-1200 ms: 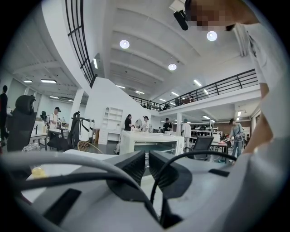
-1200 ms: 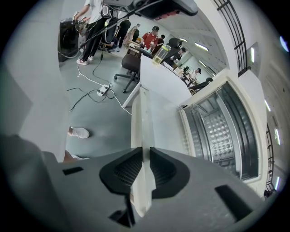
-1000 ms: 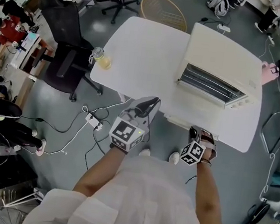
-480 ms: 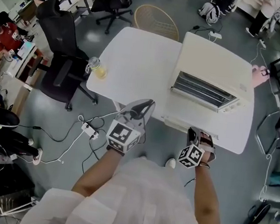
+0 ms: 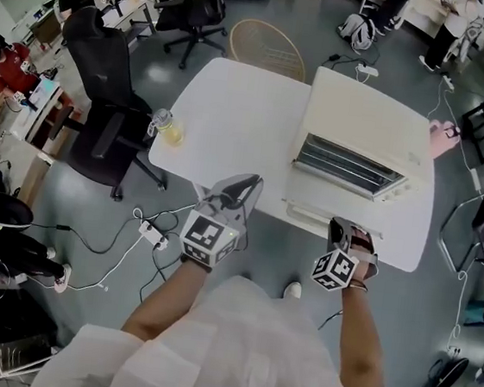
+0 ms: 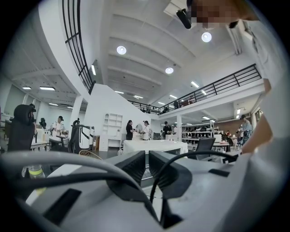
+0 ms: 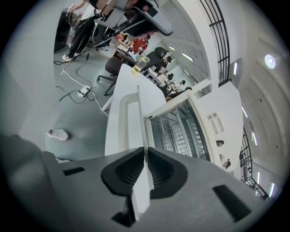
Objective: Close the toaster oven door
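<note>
A cream toaster oven (image 5: 362, 133) stands on the white table (image 5: 233, 118), its door (image 5: 326, 217) folded down flat toward me and the wire racks (image 7: 176, 131) showing inside. My right gripper (image 5: 347, 235) is at the door's front edge. In the right gripper view the thin white door panel (image 7: 140, 118) runs between the jaws of the right gripper (image 7: 146, 156), which are closing, and the pads sit against it. My left gripper (image 5: 244, 186) hangs at the table's near edge, left of the oven. The left gripper (image 6: 147, 163) is shut with nothing between its fingers.
A cup of yellow liquid (image 5: 169, 128) stands at the table's left edge. A black office chair (image 5: 105, 103) is beside the table and a wicker chair (image 5: 267, 48) beyond it. Cables and a power strip (image 5: 152, 232) lie on the floor near my feet. People work at desks farther off.
The view has drifted a little, so the table sits slightly higher and to the left. Both grippers keep about the same places, the right one at the door's front edge.
</note>
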